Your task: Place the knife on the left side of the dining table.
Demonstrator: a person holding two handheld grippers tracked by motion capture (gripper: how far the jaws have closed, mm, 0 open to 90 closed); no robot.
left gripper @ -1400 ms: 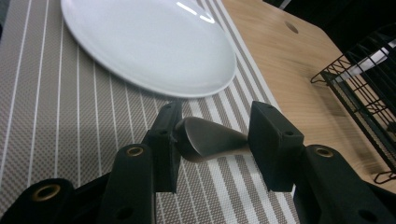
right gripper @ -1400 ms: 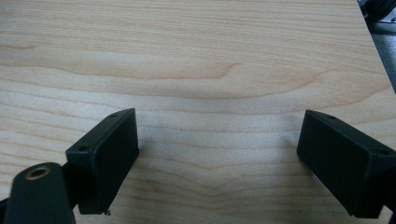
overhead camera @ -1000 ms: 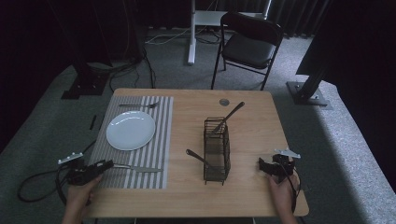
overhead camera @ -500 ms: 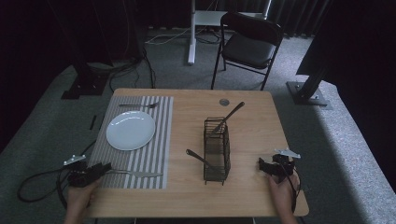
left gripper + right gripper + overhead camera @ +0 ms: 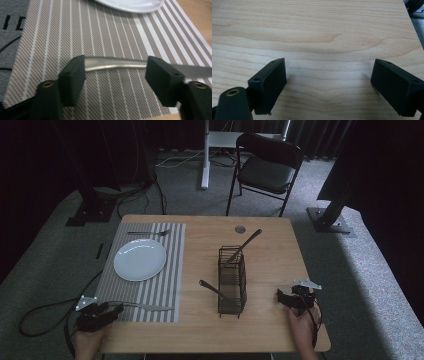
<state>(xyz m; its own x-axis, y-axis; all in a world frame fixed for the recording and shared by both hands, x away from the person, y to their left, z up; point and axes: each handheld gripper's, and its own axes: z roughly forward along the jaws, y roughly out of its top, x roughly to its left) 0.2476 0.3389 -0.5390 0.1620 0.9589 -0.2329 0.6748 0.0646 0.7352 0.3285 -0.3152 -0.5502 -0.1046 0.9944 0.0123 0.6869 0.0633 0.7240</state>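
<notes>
Left gripper view has the knife (image 5: 115,63) lying flat on the striped placemat (image 5: 105,32), its metal handle crossing between the spread jaws of the left gripper (image 5: 115,75), which is released and clasps nothing, with the white plate (image 5: 130,3) just beyond. High view places that knife (image 5: 145,307) along the placemat's near edge, a fork (image 5: 147,233) past the plate, and a wire caddy (image 5: 232,280) holding two utensils mid-counter (image 5: 200,330). Right gripper (image 5: 328,85) hovers released over bare wood at the counter's near right.
</notes>
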